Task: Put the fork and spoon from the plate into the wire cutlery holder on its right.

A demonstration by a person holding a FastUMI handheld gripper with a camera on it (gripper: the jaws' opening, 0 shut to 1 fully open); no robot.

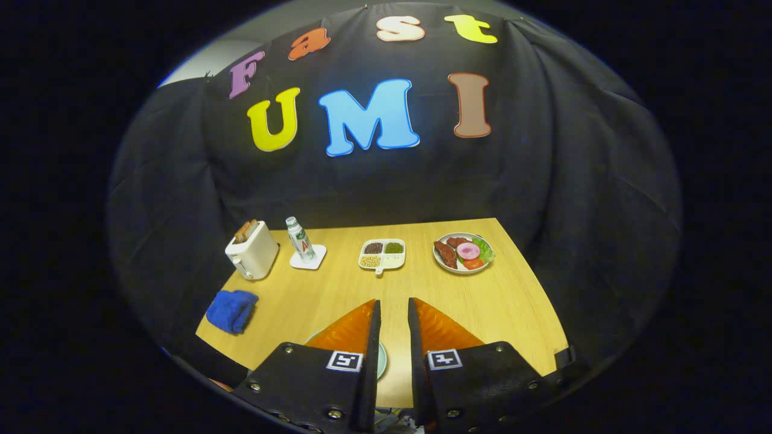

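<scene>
Nearest the camera, the tool (394, 308) sits with its two fingers almost together, a narrow strip of bare wood between them and nothing held. Behind the left finger a sliver of a pale green plate (381, 360) shows, mostly hidden; fork and spoon cannot be made out on it, and the wire holder cannot be located.

Left to right across the tabletop (338, 295):
- blue cloth (231, 310), bunched, close to the left edge.
- white toaster (252, 250) with toast in its slots, at the far left corner.
- small bottle (300, 239) upright on a white coaster (309, 258), just beside the toaster.
- divided dish (382, 254) of grains, mid-table, near the far edge.
- round plate of food (463, 252), near the far right corner.

Open wood runs from the fingertips out to the row of items; the right side ahead of the fingers is bare up to the edge.
</scene>
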